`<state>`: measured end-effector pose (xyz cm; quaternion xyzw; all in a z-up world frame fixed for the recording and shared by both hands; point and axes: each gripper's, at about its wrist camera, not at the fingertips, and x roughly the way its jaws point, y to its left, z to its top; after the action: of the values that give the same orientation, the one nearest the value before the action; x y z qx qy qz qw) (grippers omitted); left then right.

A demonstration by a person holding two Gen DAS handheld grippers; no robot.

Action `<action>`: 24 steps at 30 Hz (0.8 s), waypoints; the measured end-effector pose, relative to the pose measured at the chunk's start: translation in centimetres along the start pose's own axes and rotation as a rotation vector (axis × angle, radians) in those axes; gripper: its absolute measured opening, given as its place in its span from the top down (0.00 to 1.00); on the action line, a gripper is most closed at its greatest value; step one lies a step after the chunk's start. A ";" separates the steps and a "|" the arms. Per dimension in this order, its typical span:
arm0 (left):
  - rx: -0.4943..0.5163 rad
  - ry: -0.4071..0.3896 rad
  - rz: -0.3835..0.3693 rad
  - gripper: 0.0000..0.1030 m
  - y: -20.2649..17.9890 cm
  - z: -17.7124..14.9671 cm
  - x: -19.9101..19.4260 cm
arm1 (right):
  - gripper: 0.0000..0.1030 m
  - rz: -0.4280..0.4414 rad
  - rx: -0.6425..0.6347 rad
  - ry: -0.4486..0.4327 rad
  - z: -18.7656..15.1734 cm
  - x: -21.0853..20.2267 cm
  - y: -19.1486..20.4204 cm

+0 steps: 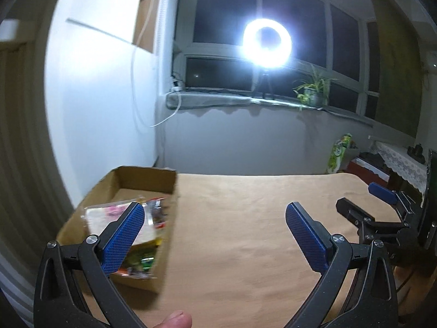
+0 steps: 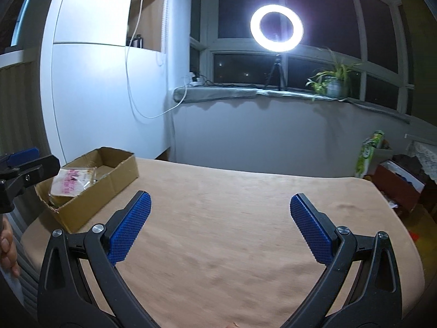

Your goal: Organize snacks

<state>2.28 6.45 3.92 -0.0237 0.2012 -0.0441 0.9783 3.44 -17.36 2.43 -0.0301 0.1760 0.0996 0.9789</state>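
left jaws: left gripper (image 1: 215,235) spread all the way, nothing btwn the blue pads, hanging over bare worktop just right of the box.
right jaws: right gripper (image 2: 220,228) same deal, wide apart & holding nothing, over the middle of the worktop (image 2: 232,218).
snacks: all the snack packets (image 1: 153,218) I can spot are already in the cardboard box (image 2: 109,186) at the far-left corner. None loose on the tan cover, so imo the sorting looks basically done.
risk 1: box sits right at the worktop's left edge. A bump from the left gripper, which is close to its near wall, could shove it off.
risk 2: packets look piled loosely near one end, glossy wrappers, prob slide or spill if the box tips.
risk 3: ring light (image 2: 276,27) on the sill glares straight into both cams, easy to misjudge things.
writing: pale packet (image 2: 72,181) has pink lettering, too blurry to read. No brand legible tbh. Green pack (image 2: 367,155) off to the right, also unreadable.
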 end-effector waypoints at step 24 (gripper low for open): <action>0.039 0.043 0.076 0.00 -4.8 -1.4 0.0 | 0.00 -0.020 0.047 0.002 -1.3 -2.0 -2.7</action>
<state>1.38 1.67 2.95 0.0041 0.2219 -0.0111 0.9750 1.72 -20.53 1.93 -0.0089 0.1788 0.0857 0.9801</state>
